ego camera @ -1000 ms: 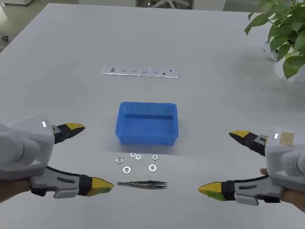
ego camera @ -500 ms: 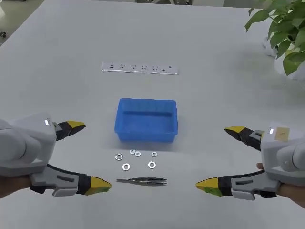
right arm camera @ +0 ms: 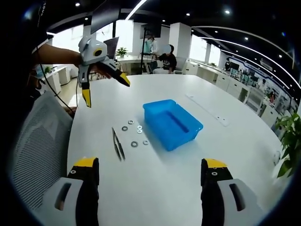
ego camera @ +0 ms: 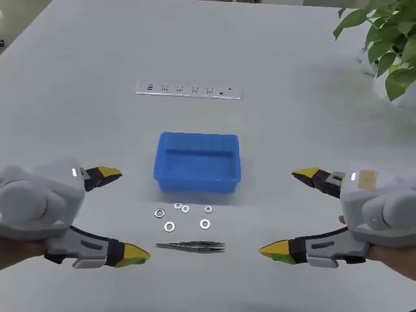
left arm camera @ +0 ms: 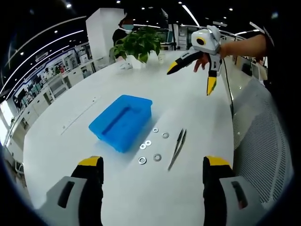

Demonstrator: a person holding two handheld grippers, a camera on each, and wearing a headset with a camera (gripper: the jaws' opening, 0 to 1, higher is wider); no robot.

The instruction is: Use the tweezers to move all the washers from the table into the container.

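Pale grey worktop (ego camera: 292,97), with an open-plan office behind it in both gripper views.

Left gripper (ego camera: 125,213): yellow-tipped fingers (ego camera: 133,253) spread wide and holding nothing. It hovers over the near left of the worktop.

Right gripper (ego camera: 286,212): fingers (ego camera: 273,249) likewise wide apart and empty, mirrored on the near right.

Tweezers (ego camera: 192,246): flat on the worktop between the two grippers, level with the lower finger of each.
- Long axis runs left to right across the head view, parallel to the container's front wall, so each gripper faces an end rather than a flank.
- The left end lies close to the left gripper's lower fingertip, while the right end lies farther from the right gripper's. The left gripper is judged the nearer.
- Which end is the point cannot be told.

Washers (ego camera: 186,208): six, loose, scattered just beyond the tweezers, between them and the container. None touches either.

Container (ego camera: 197,185): blue rectangular tray beyond the washers; its interior appears empty. The task is judged not yet begun.

Power strip (ego camera: 188,90): farther back, well apart from the rest.

Potted plant (ego camera: 383,45): far right corner.
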